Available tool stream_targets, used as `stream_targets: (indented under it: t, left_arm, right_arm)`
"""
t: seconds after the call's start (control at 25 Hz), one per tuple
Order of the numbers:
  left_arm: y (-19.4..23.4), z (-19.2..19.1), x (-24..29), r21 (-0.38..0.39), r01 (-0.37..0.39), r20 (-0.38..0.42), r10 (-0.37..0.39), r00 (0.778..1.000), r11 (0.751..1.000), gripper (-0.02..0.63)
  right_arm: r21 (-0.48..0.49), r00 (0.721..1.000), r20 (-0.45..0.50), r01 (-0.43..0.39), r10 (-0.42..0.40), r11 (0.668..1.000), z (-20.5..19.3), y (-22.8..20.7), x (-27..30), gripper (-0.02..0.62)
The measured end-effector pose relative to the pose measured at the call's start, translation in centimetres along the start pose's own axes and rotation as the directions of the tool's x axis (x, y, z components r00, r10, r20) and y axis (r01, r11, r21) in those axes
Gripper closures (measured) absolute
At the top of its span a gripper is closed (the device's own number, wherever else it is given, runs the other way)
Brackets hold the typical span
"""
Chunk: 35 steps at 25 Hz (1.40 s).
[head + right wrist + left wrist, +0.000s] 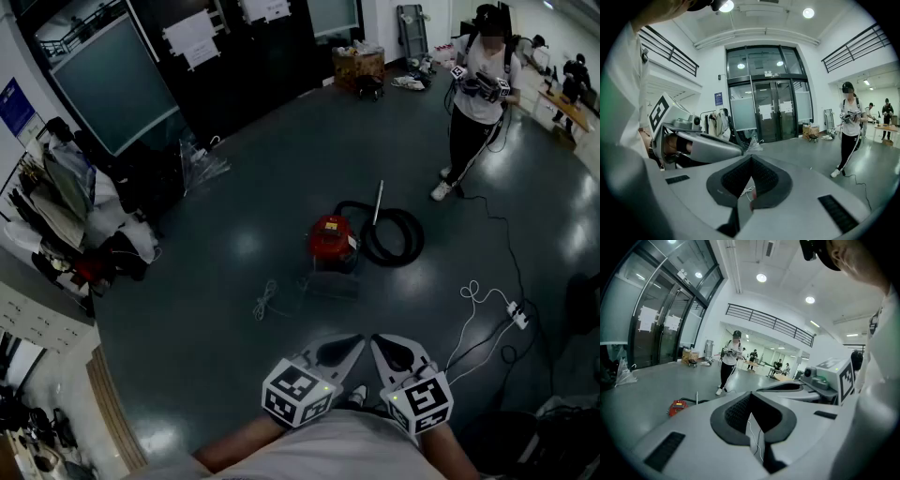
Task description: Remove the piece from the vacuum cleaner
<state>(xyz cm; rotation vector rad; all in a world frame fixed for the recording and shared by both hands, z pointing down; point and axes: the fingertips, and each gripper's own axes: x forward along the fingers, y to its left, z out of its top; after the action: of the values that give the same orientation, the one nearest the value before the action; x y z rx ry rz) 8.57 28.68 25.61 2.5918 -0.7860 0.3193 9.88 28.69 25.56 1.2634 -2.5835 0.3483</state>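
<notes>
The red vacuum cleaner [330, 239] stands on the dark floor in the middle of the room. Its black hose [396, 240] is coiled to its right, and a metal wand [378, 201] points away from it. A dull grey flat part [330, 284] lies just in front of it. My left gripper [345, 349] and right gripper [386, 349] are held side by side close to my body, well short of the vacuum. Both are shut with nothing between the jaws. In the left gripper view the vacuum [677, 407] is small and far to the left of the jaws [751, 395].
A person [478, 89] holding grippers stands at the far right. A white cable [267, 300] lies left of the vacuum. A power strip [514, 314] with cords lies on the right. Clothes racks [70, 216] line the left wall; glass doors [771, 117] are at the far side.
</notes>
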Motion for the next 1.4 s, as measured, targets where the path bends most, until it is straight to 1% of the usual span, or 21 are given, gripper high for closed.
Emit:
stream_targets:
  t: [0.12, 0.4, 0.6, 0.84, 1.0, 1.16, 1.28, 1.4]
  left_arm:
    - [0.1, 0.0, 0.0, -0.003, -0.003, 0.001, 0.003, 1.000, 1.000, 0.600]
    - [0.1, -0.1, 0.6, -0.018, -0.014, -0.003, 0.013, 1.000, 1.000, 0.601]
    - [0.3, -0.6, 0.6, -0.024, -0.030, -0.004, 0.030, 1.000, 0.999, 0.600]
    - [1.7, -1.0, 0.6, -0.030, -0.071, -0.006, 0.070, 0.997, 0.997, 0.600]
    - [3.7, -0.5, -0.3, -0.044, -0.096, 0.003, 0.096, 0.995, 0.994, 0.600]
    - [6.2, -0.4, 0.1, -0.055, -0.104, 0.007, 0.104, 0.995, 0.993, 0.601]
    - [9.0, -0.1, 0.3, -0.055, -0.102, 0.003, 0.102, 0.995, 0.993, 0.600]
    - [12.7, 0.3, 0.5, -0.036, -0.100, -0.012, 0.099, 0.995, 0.994, 0.600]
  right_arm:
    - [0.013, 1.000, -0.014, 0.004, -0.004, 1.000, -0.2, -0.1, 0.0, 0.580]
    - [0.011, 1.000, -0.022, -0.016, 0.016, 1.000, -0.5, -0.7, 0.1, 0.580]
    - [0.059, 0.997, -0.007, -0.073, 0.074, 0.996, -0.8, -0.3, 0.2, 0.578]
    - [0.050, 0.993, 0.002, -0.119, 0.119, 0.992, -1.0, -0.4, 1.4, 0.578]
    - [0.038, 0.990, 0.007, -0.142, 0.142, 0.989, 0.0, 0.1, 3.2, 0.578]
    - [0.035, 0.989, -0.014, -0.150, 0.150, 0.988, -0.1, -0.2, 5.8, 0.578]
    - [0.024, 0.988, -0.029, -0.153, 0.154, 0.988, 0.2, -0.4, 8.7, 0.578]
    - [0.031, 0.988, -0.050, -0.143, 0.145, 0.989, 0.5, -0.7, 12.2, 0.578]
